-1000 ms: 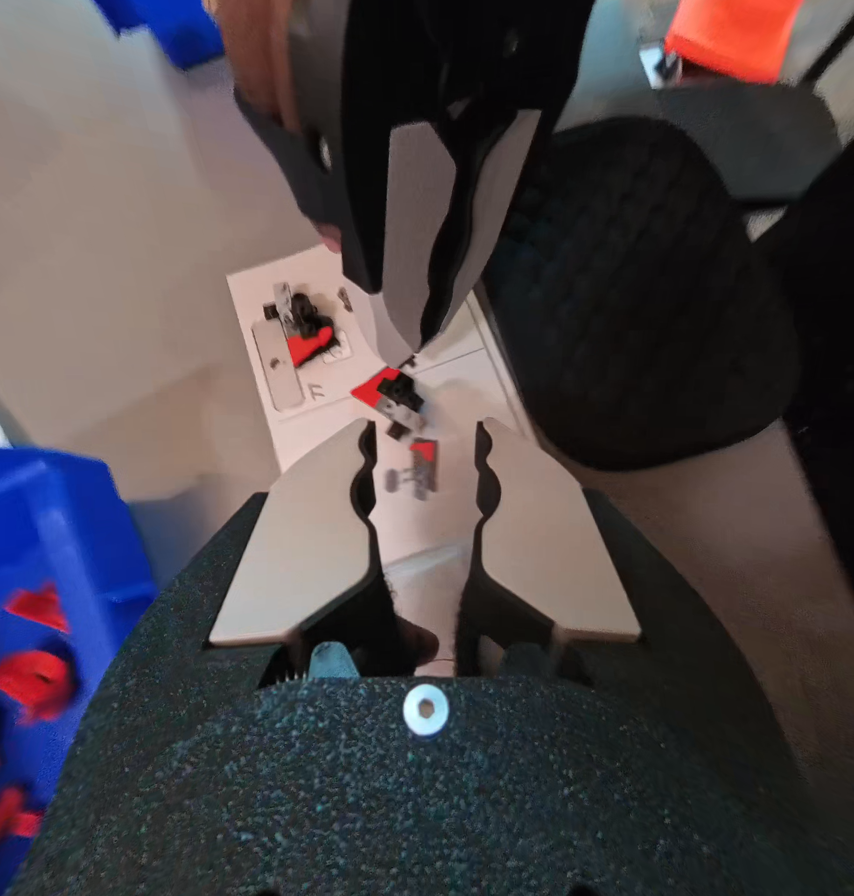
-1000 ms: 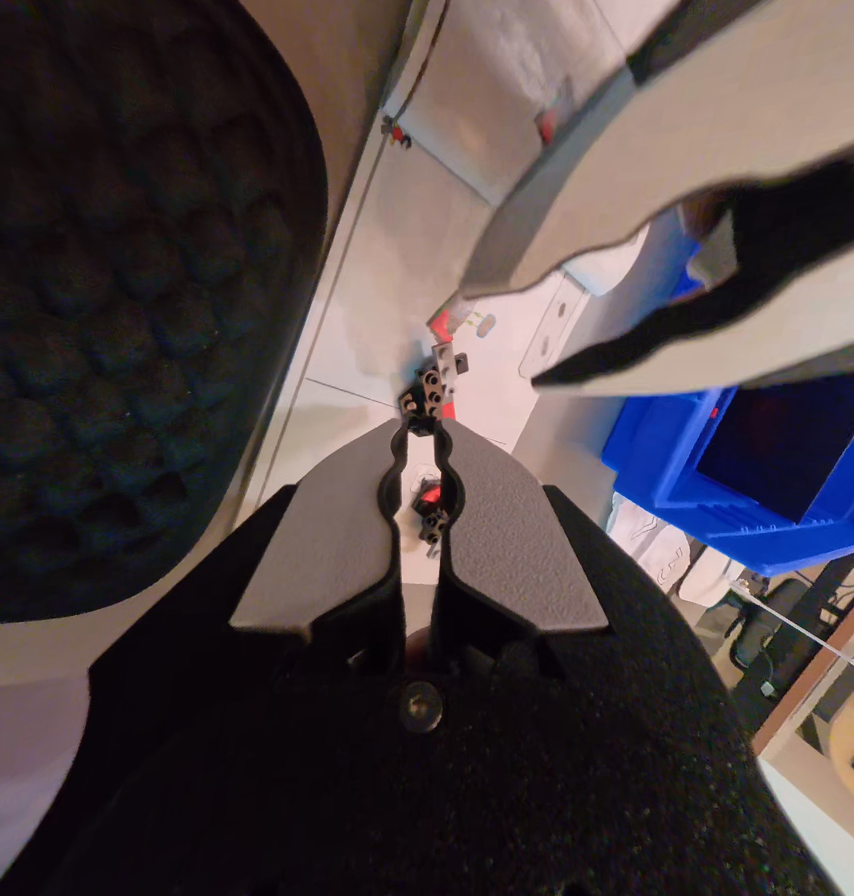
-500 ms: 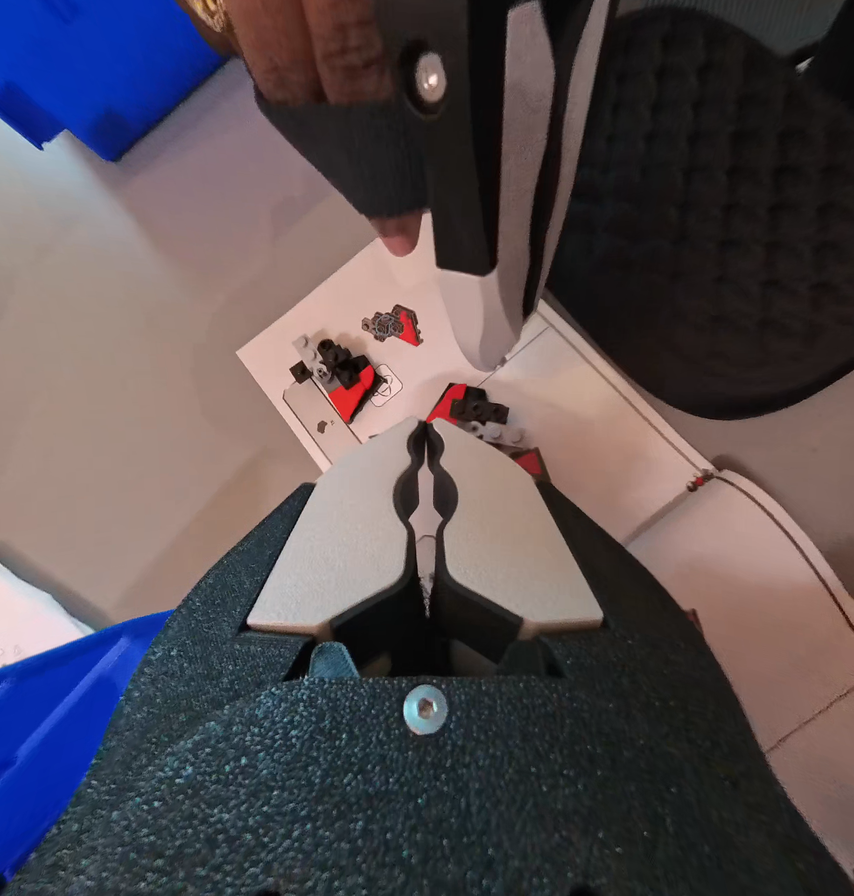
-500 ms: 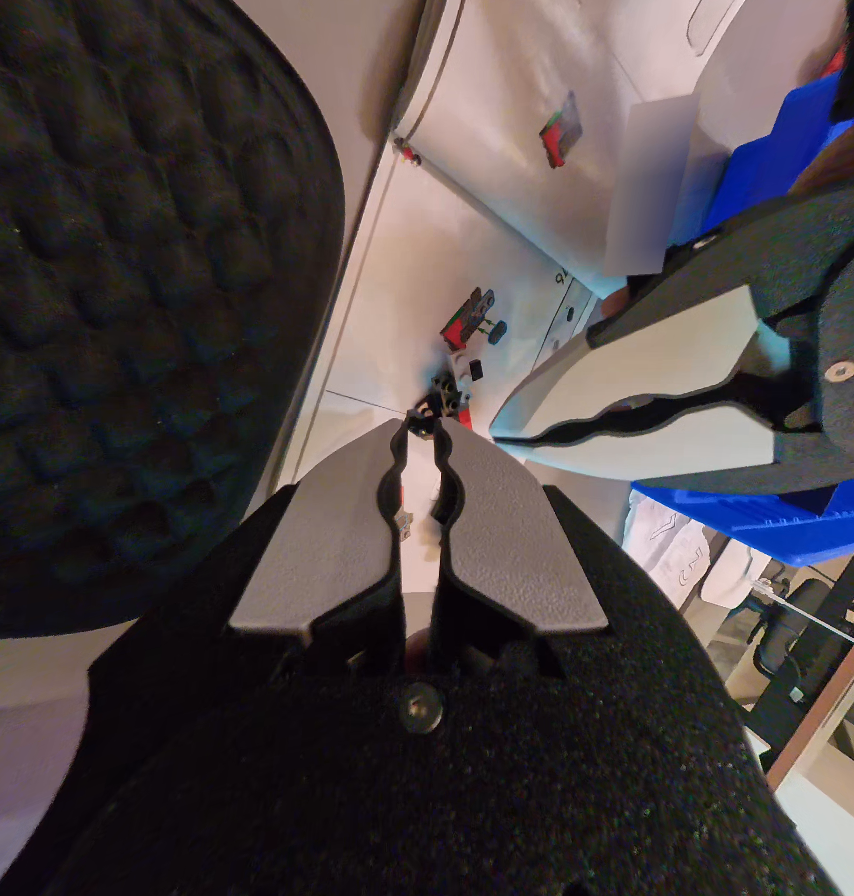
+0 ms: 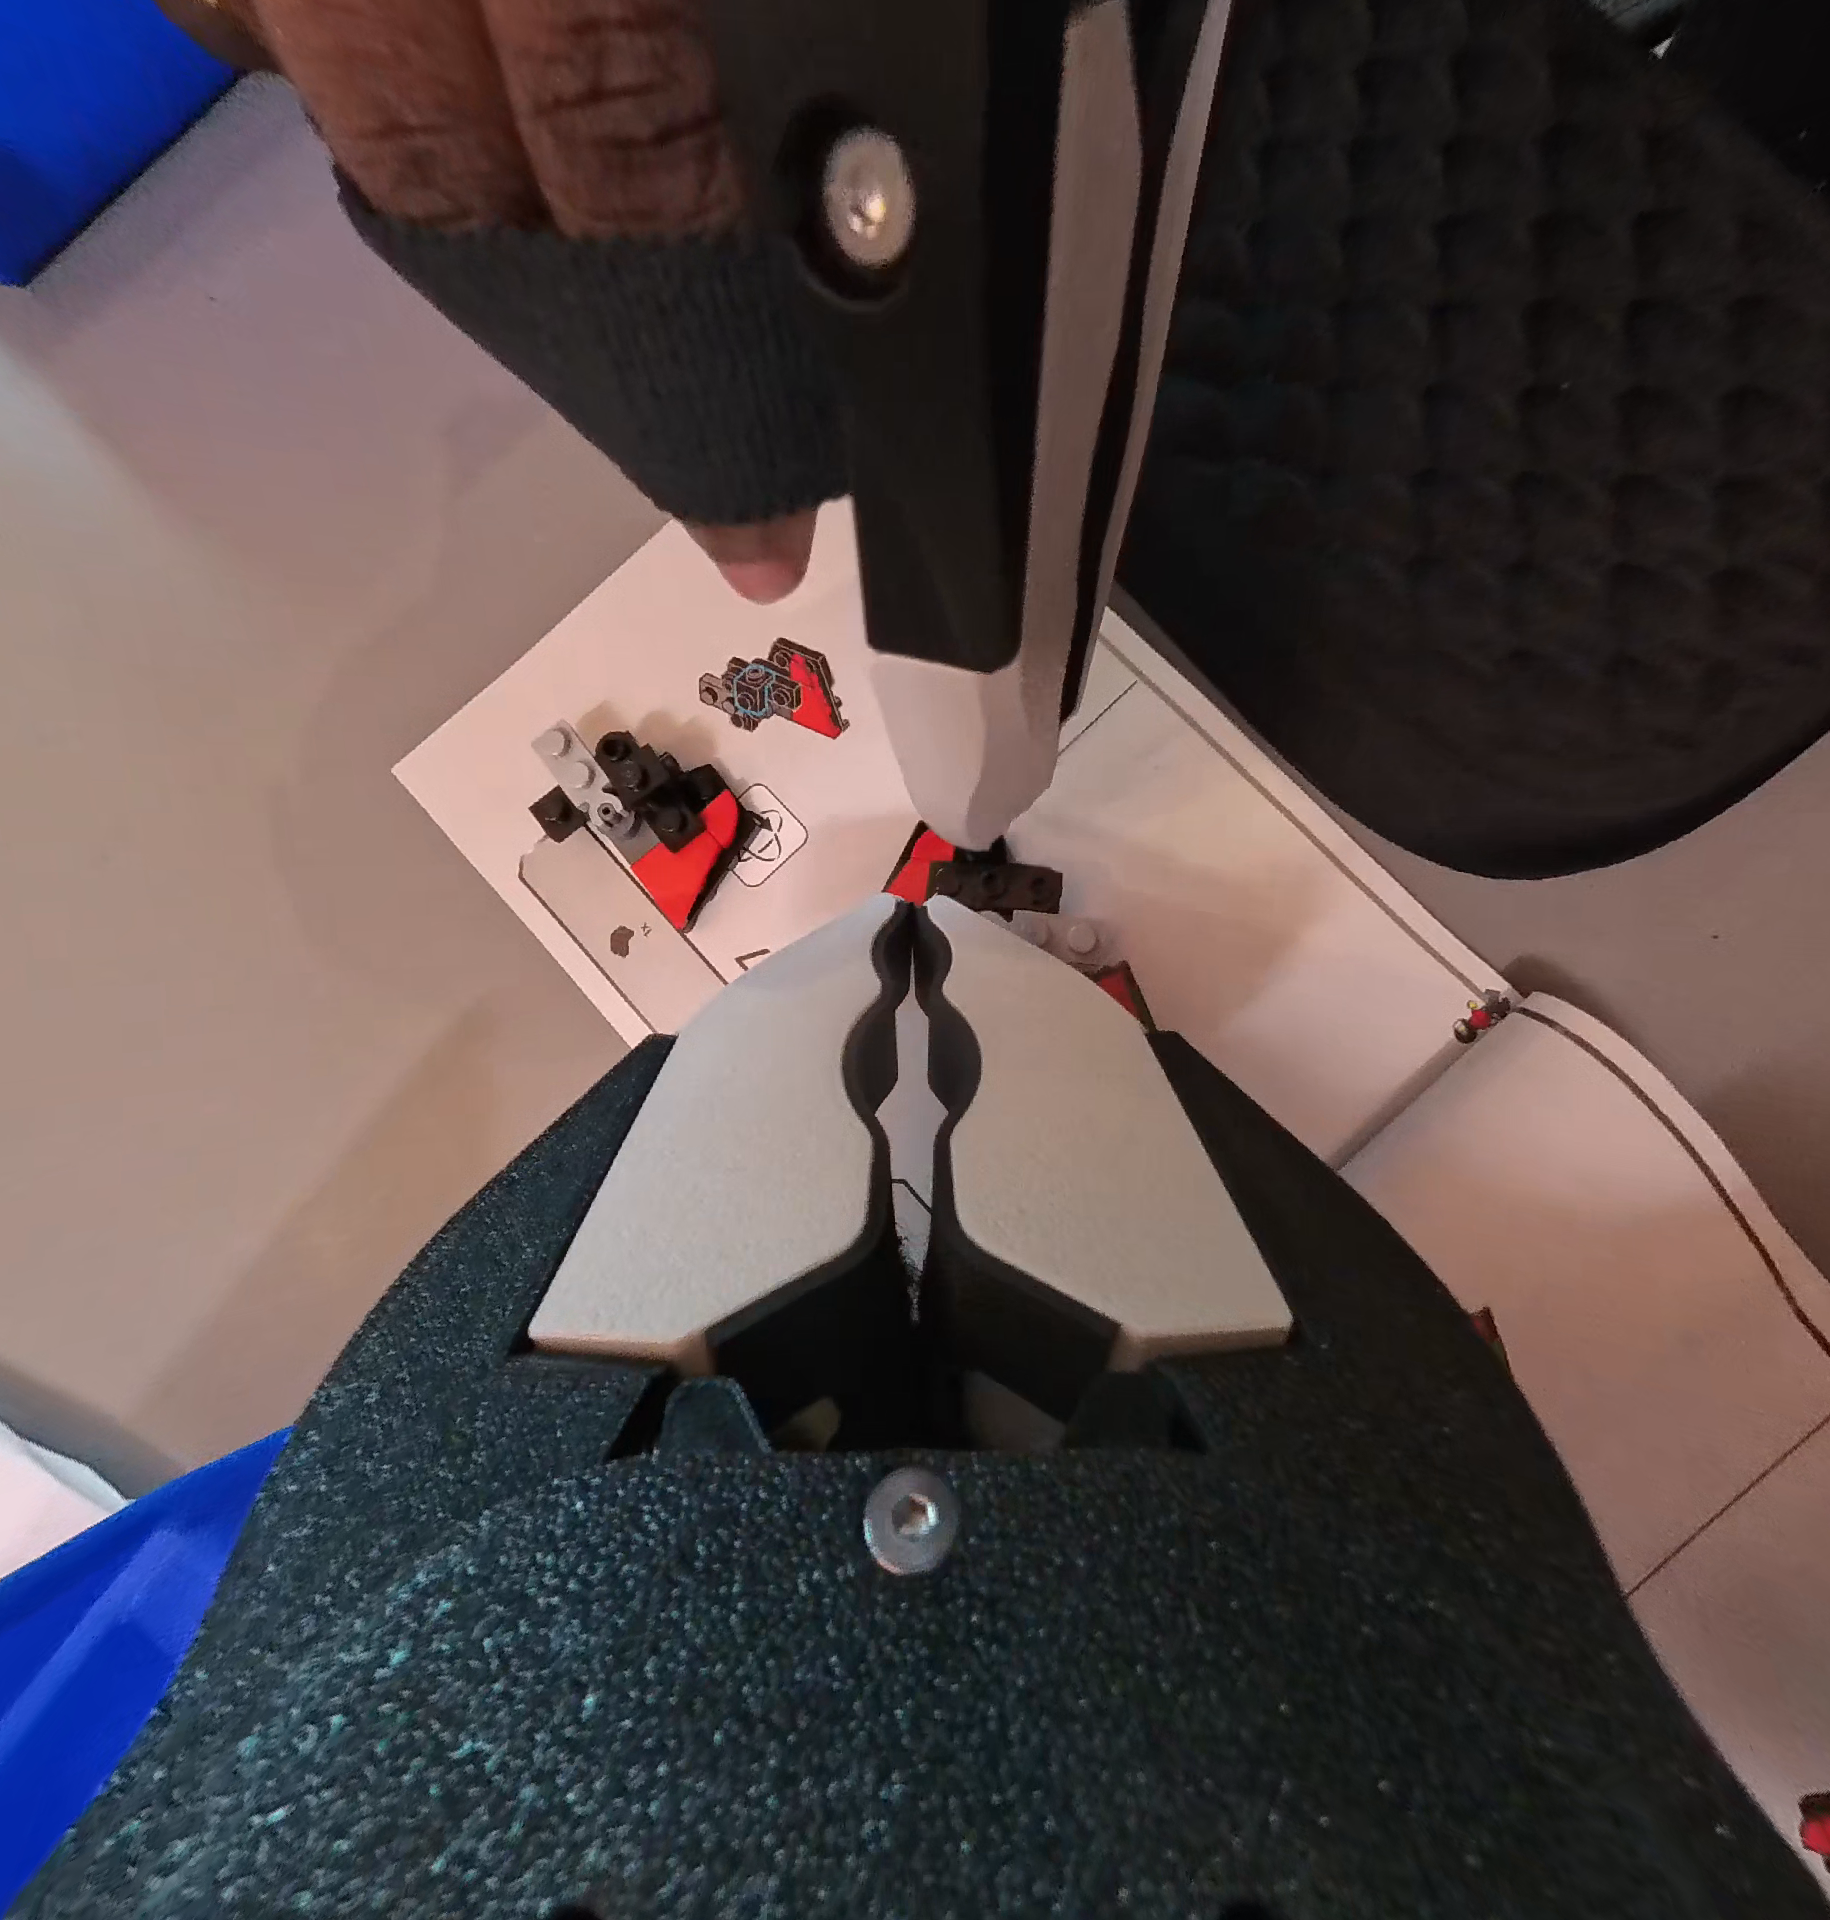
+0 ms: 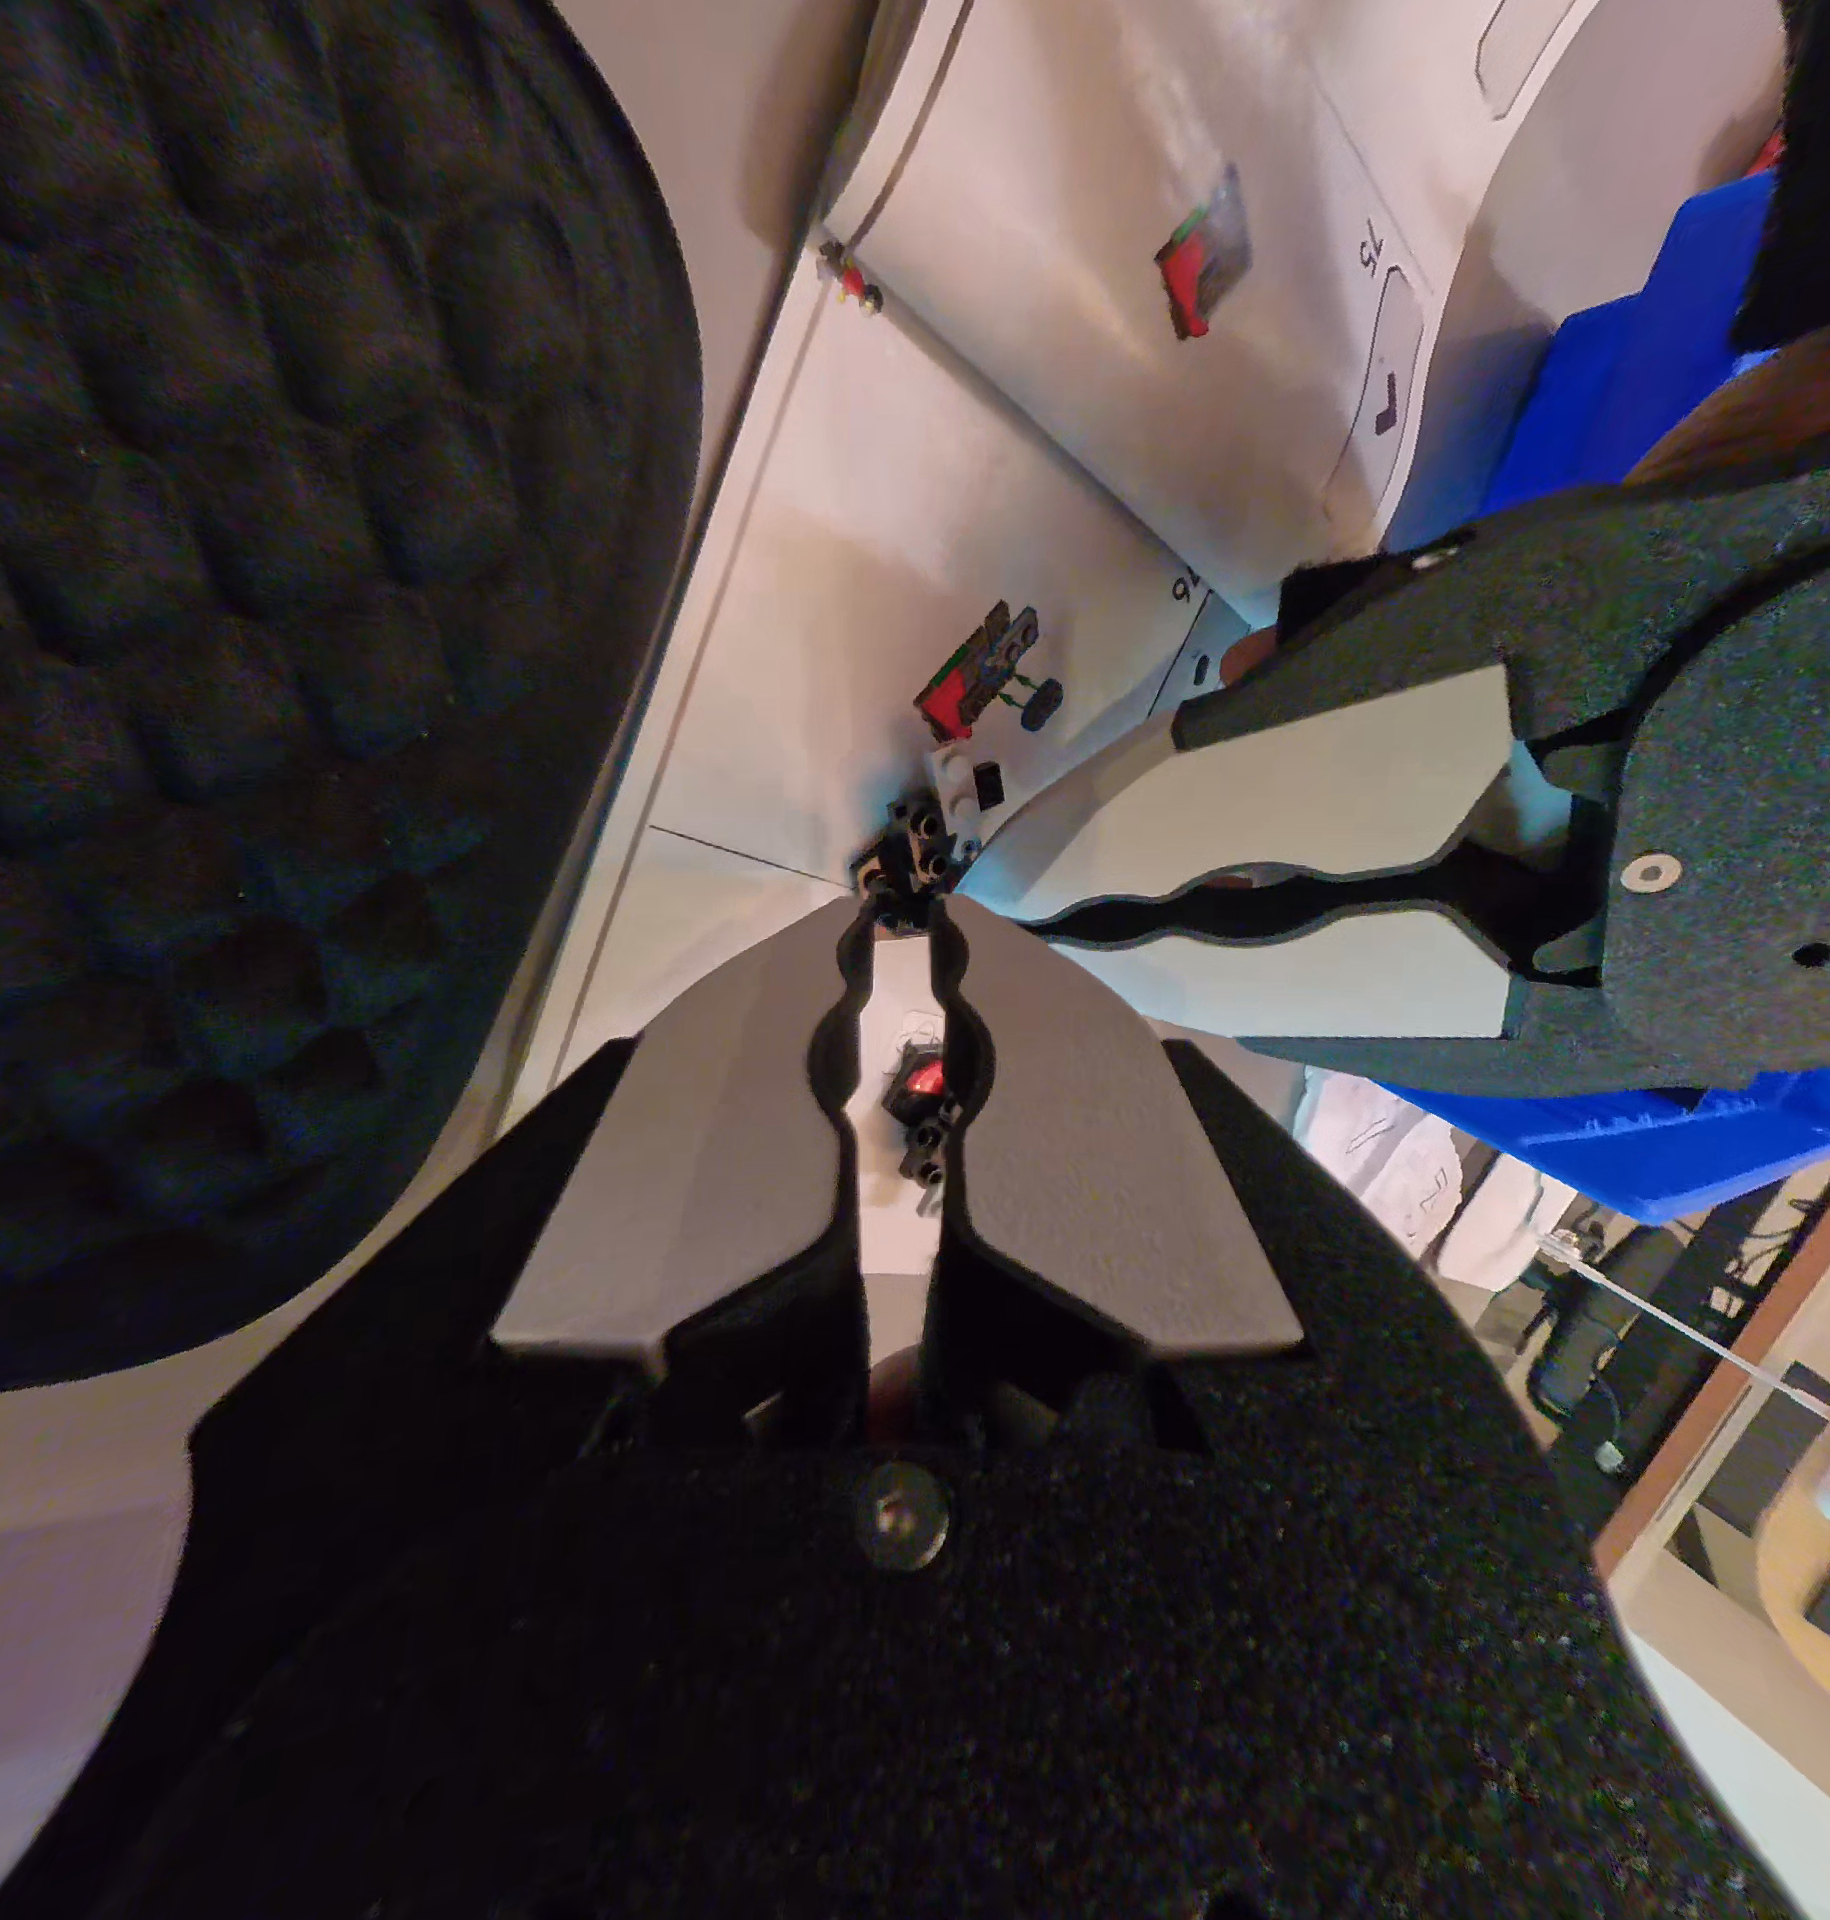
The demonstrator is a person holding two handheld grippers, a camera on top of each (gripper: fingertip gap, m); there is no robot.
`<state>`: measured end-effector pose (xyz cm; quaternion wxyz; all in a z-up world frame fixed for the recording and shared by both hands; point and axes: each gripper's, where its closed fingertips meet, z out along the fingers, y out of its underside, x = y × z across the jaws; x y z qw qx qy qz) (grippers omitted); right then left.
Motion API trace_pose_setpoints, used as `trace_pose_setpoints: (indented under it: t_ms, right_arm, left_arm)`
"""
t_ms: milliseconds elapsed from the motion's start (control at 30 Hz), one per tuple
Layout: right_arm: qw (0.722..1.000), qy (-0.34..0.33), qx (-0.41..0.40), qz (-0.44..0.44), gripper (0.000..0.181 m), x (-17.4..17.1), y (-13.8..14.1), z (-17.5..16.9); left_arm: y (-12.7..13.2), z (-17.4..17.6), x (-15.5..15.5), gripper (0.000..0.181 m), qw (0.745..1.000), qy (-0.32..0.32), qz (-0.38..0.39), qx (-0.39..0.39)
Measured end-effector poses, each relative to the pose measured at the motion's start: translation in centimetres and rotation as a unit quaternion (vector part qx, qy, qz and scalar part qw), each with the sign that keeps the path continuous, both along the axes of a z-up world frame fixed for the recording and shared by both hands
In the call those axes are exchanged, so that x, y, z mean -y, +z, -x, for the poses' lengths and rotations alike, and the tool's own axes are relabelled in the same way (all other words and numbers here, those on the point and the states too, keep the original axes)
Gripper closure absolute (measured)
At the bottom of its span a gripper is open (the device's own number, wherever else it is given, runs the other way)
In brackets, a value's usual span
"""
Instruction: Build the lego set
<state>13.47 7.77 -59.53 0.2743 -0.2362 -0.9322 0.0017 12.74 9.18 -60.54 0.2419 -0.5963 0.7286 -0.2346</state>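
Observation:
My right gripper (image 6: 903, 906) is shut on a small black and red lego assembly (image 6: 909, 847) and holds it over the open instruction booklet (image 6: 1046, 343). In the left wrist view it comes down from the top (image 5: 984, 831) with the assembly (image 5: 989, 883) at its tips. My left gripper (image 5: 909, 912) is shut, its tips right against that assembly; I see nothing between the fingers. It enters the right wrist view from the right (image 6: 994, 883). A second black, grey and red assembly (image 5: 641, 821) lies on the booklet page (image 5: 537, 748).
A black quilted chair seat (image 5: 1513, 416) lies close behind the booklet, also on the left of the right wrist view (image 6: 267, 623). Blue bins stand at the near left (image 5: 49, 1683) and behind my left gripper (image 6: 1669, 1132). A gloved hand (image 5: 599, 260) holds the right gripper. My left and right fingertips are right by each other.
My left gripper went from open to shut and moved up to the assembly. The right gripper kept its hold and swung more upright above the booklet.

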Motion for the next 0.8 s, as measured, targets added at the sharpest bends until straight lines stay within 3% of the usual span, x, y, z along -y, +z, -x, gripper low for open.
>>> trace_pose_setpoints:
  t_ms: [800]
  right_arm:
    - [0.989, 0.094, -0.010, -0.114, 0.171, 0.13, -0.47, 0.76]
  left_arm:
    - [-0.04, -0.02, 0.05, 0.181, 1.000, 0.010, 0.025, 0.009]
